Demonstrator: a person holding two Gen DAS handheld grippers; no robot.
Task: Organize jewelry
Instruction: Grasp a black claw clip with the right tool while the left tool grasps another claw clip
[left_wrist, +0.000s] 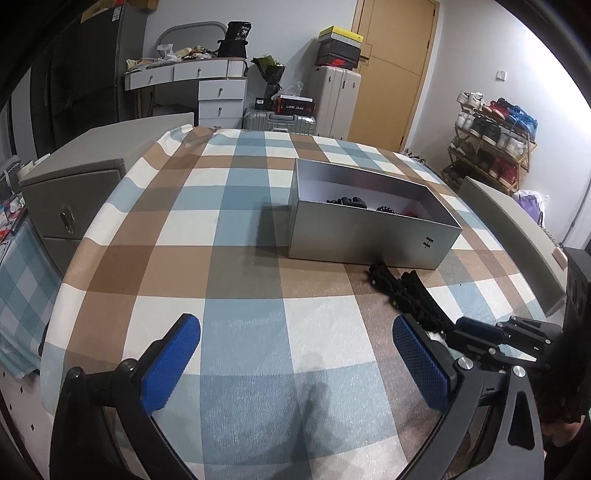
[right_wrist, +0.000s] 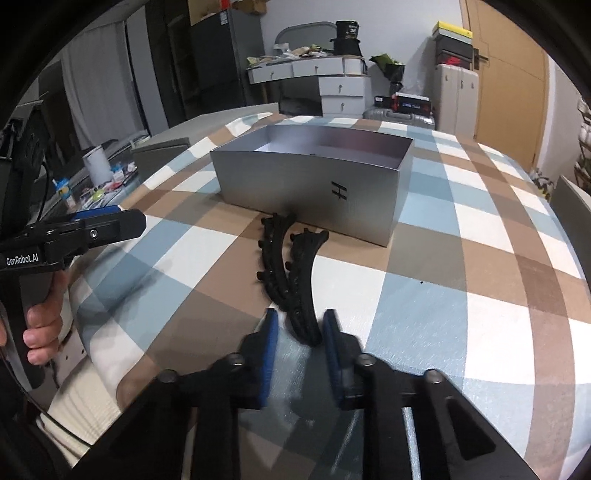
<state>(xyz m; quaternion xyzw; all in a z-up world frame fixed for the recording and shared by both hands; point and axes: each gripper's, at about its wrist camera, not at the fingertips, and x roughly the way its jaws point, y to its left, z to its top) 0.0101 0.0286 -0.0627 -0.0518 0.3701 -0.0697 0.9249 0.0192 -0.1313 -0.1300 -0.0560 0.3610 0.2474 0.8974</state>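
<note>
A silver open box (left_wrist: 369, 240) stands on the checked cloth and holds dark bead jewelry (left_wrist: 349, 201). It also shows in the right wrist view (right_wrist: 295, 181). A black beaded necklace (right_wrist: 291, 273) lies on the cloth in front of the box, reaching back to my right gripper (right_wrist: 301, 332). The right gripper's blue pads stand a little apart on either side of the necklace's near end; the view does not show whether they grip it. The necklace also shows in the left wrist view (left_wrist: 402, 291). My left gripper (left_wrist: 295, 362) is wide open and empty over the cloth, left of the necklace.
The table (left_wrist: 221, 229) carries a blue, brown and white checked cloth. A grey cabinet (left_wrist: 70, 206) stands at its left, a grey board (left_wrist: 517, 229) at its right. A dresser, suitcases and a shoe rack stand behind. My left gripper appears at the left in the right wrist view (right_wrist: 92, 225).
</note>
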